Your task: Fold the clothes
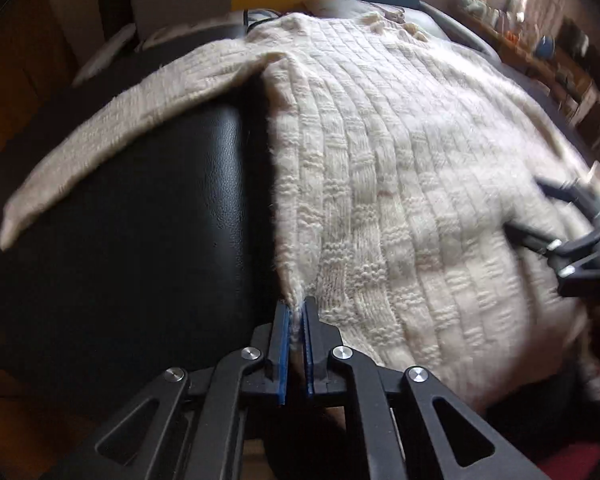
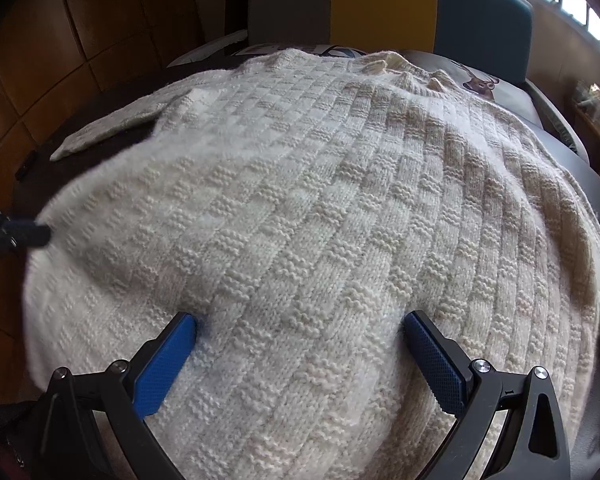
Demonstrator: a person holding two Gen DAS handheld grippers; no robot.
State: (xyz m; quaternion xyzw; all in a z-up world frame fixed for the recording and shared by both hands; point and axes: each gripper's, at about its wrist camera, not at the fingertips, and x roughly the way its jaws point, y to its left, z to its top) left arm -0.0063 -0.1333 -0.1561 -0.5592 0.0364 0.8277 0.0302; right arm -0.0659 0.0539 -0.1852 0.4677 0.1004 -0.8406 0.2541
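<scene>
On the black seat, the sweater lies collar away.

One cream knitted sweater, two grippers — left gripper, right gripper — one black table, one tricolour chair.

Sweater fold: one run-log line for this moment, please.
stage: grasp hem corner | left claw: shut on sweater corner | right claw: open, pads resting on sweater | sleeve: spread out over black surface

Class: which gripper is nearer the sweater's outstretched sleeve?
Left. The left gripper pinches the sweater corner below the sleeve; the right gripper rests open mid-hem.
</scene>
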